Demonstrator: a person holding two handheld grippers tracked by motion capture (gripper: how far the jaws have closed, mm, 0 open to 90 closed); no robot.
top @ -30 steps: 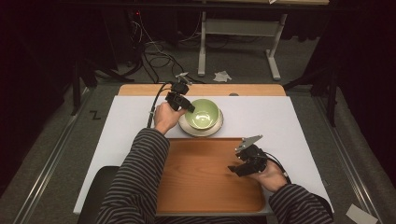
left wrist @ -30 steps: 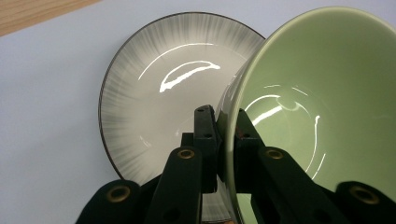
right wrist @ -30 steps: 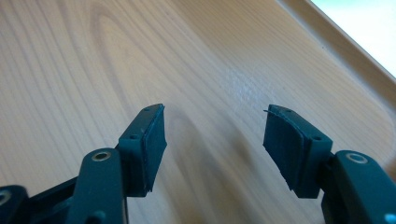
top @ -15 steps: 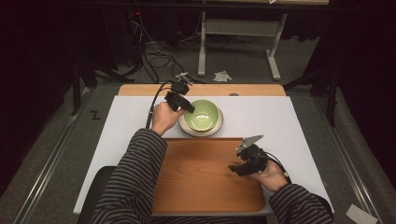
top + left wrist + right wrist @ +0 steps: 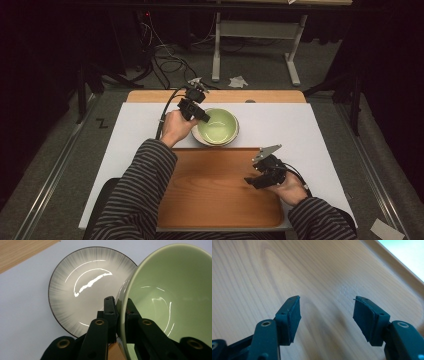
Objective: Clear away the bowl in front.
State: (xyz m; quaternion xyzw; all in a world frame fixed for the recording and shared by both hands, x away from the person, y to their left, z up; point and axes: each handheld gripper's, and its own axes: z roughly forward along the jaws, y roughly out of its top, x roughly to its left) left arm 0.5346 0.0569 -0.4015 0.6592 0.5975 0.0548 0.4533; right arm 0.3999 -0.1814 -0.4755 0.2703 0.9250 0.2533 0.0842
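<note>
Left gripper: your left gripper [image 5: 198,113] is pinching the near-left rim of the green bowl [image 5: 218,125]; in the left gripper view [image 5: 121,305] one jaw sits outside the wall and the other inside, pressed against it.
Bowl: the green bowl [image 5: 165,297] is tilted in your grip and lifted off the plate [image 5: 87,287] on the gripped side; whether its far edge touches the plate, you cannot tell. From the high view it sits over the plate [image 5: 198,139], whose pale rim peeks out along the bowl's near-left edge.
Plate: grey with a dark rim, lying flat on the white sheet [image 5: 300,125] that covers the worktop [image 5: 150,96].
Right gripper: your right gripper [image 5: 252,181] is spread wide with nothing between its jaws; in the right gripper view [image 5: 327,315] they hang just above bare wood.
Tray: the wooden tray [image 5: 210,190] lies at the near edge of the worktop, just in front of the bowl and plate; your right gripper is over its right part.
Sleeves: your striped sleeves [image 5: 140,200] come in from the bottom.
</note>
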